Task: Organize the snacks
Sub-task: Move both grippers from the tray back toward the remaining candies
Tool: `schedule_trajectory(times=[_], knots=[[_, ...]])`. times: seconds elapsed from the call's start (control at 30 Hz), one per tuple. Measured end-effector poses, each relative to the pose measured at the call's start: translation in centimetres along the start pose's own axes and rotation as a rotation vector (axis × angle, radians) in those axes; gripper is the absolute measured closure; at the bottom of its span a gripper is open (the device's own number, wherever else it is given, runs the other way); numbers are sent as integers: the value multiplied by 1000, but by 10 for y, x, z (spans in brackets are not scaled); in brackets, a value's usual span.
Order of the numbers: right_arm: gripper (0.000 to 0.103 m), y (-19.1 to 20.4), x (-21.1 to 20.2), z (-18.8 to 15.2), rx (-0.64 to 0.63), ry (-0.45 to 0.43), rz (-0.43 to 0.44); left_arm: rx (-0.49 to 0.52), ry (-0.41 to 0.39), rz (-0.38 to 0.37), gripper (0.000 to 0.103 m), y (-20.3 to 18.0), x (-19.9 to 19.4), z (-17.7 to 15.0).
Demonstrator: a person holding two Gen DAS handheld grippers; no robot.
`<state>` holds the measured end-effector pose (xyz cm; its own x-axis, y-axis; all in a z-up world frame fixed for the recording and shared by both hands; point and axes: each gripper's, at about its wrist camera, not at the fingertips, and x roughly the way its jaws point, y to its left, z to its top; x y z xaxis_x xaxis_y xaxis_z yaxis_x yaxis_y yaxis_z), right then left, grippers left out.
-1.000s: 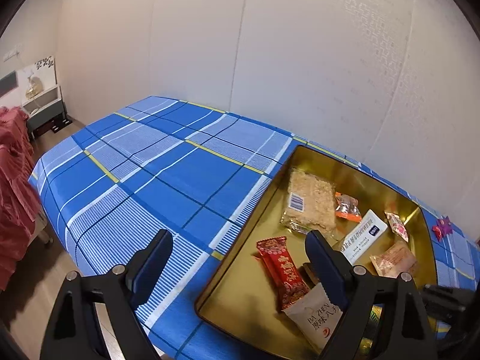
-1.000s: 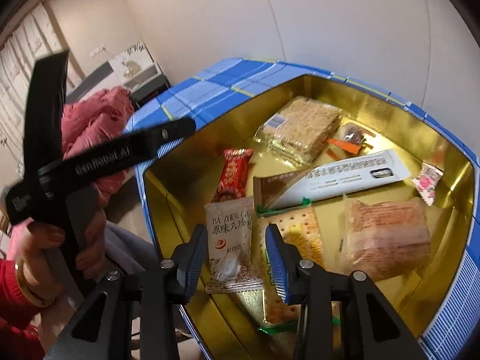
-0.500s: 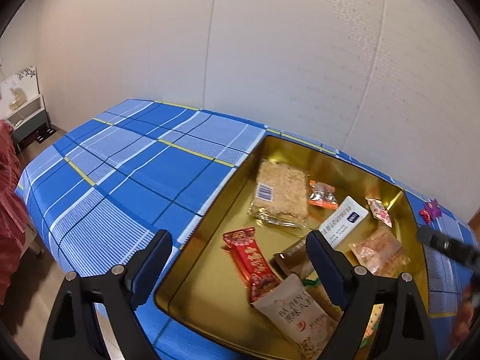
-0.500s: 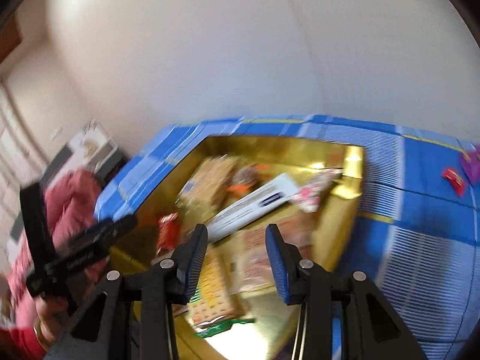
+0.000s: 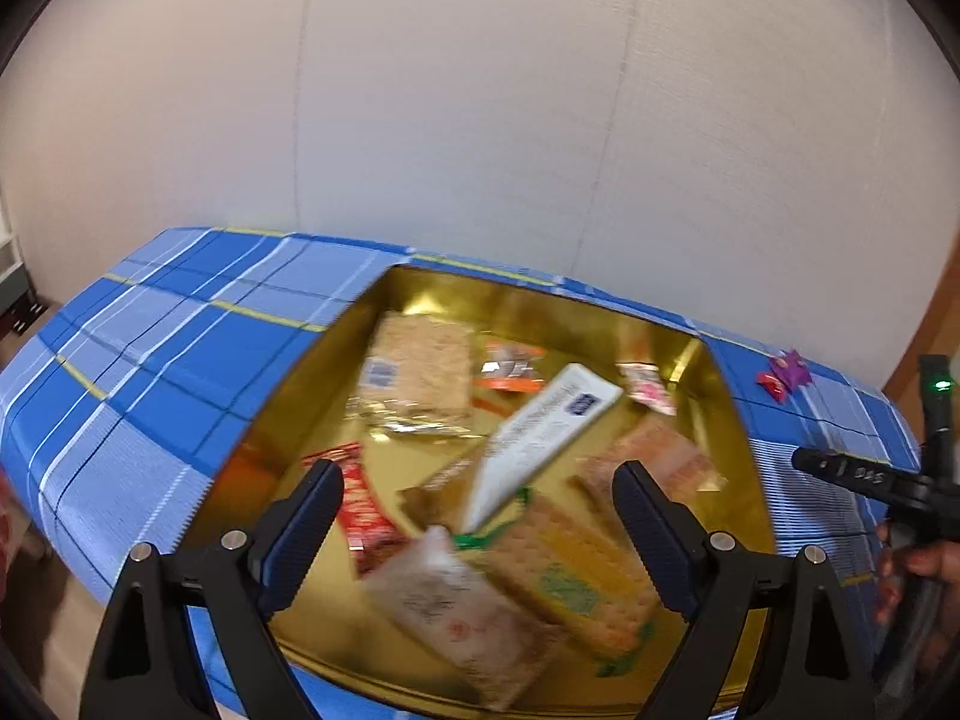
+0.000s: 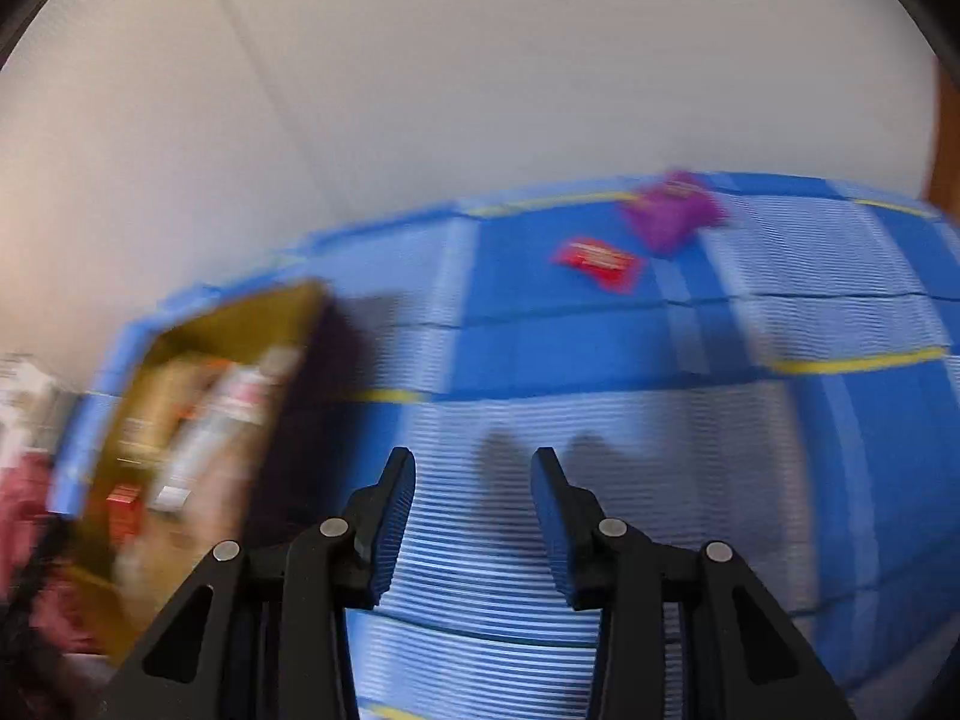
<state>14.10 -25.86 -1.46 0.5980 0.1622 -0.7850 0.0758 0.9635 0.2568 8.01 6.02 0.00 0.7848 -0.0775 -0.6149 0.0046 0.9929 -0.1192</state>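
Two small wrapped sweets lie loose on the checked bench (image 6: pixel 600 420), outside the gold tray (image 5: pixel 288 396): a red candy (image 6: pixel 597 262) and, just beside it at its 1 o'clock, a purple candy (image 6: pixel 669 210). Both look very light, crinkly and slippery, likely to skid on the cloth if nudged, so pinching across the padded middle seems safer than catching a twisted end. The right tool (image 6: pixel 474 510) is partly parted with nothing between its pads, over bare cloth, the sweets well off at its 12 to 1 o'clock. The left tool (image 5: pixel 480 516) is spread wide and empty above the tray's packets.
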Motion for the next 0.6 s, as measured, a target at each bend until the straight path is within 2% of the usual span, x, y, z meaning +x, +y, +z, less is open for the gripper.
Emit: schedule_trajectory(times=[0.07,0.13,0.23,0.33,0.43,0.6], knots=[[62,-16,0,-2,16,6,-72,25,-4,-25,11,-21,-3,4],[62,-32,-2,-1,55,3,-99,40,8,-57,11,-44,-3,10],[62,-59,-9,1,119,-9,-155,61,54,-157,7,-87,3,23],[62,-80,-12,4,163,-22,-203,83,117,-218,7,-136,17,35],[62,-105,-18,5,245,-33,-182,80,171,-262,7,-173,34,44],[62,-132,-28,6,312,-43,-205,72,269,-233,7,-226,85,48]])
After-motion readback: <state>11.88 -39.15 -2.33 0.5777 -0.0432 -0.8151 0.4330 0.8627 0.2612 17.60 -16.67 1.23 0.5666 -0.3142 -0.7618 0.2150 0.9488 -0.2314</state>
